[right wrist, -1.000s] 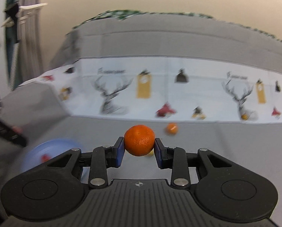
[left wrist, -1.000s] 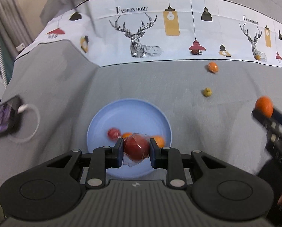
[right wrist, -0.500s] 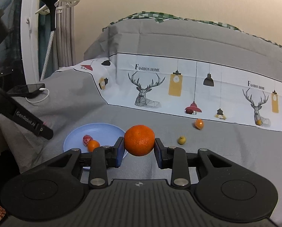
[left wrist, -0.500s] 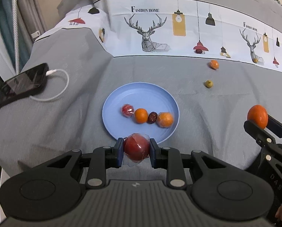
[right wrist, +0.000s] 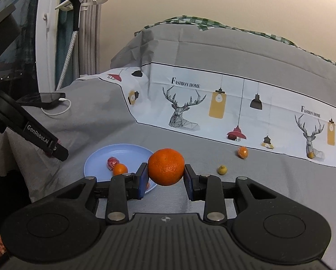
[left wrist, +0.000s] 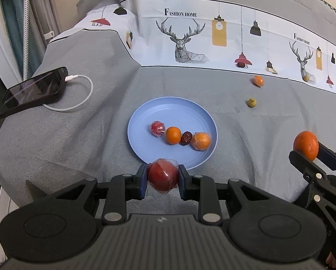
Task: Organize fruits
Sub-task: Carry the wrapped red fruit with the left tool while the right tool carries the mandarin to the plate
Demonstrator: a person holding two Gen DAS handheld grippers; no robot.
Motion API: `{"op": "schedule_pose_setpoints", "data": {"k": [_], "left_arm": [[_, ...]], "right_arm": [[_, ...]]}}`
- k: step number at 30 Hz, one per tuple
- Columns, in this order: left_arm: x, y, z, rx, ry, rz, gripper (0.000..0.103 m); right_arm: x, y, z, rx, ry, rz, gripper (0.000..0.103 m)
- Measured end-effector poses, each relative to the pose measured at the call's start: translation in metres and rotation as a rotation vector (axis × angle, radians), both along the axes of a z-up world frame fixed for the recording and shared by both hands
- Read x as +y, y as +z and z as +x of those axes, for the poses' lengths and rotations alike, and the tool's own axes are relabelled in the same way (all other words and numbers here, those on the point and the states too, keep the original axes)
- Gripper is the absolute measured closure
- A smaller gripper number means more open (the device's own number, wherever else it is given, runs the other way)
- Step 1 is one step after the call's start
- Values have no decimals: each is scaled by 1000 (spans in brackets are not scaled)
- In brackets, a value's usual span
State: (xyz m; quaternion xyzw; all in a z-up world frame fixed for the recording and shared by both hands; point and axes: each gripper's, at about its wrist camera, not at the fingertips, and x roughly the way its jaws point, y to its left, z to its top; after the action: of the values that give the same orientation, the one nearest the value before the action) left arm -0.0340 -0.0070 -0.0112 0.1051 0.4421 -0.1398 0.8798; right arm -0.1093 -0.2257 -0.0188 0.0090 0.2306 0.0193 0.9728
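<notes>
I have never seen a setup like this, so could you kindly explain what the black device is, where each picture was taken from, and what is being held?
These are two hand-held grippers, each with a camera looking along its fingers. The left gripper clamps a wrapped red fruit; the right gripper clamps an orange. On the grey bedspread sits a blue plate holding four small fruits. A wrapped orange fruit and a small yellow-green fruit lie loose; a phone charges at left.

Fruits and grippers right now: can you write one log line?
left gripper: holds wrapped red fruit | right gripper: holds orange | blue plate: four fruits
</notes>
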Motion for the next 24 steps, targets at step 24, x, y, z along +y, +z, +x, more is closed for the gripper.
{"op": "schedule_pose_setpoints", "data": {"k": [24], "left_arm": [[10,-12,16,14,39,-1,73]], "right_arm": [[5,-10,13,56,25,-16,68]]}}
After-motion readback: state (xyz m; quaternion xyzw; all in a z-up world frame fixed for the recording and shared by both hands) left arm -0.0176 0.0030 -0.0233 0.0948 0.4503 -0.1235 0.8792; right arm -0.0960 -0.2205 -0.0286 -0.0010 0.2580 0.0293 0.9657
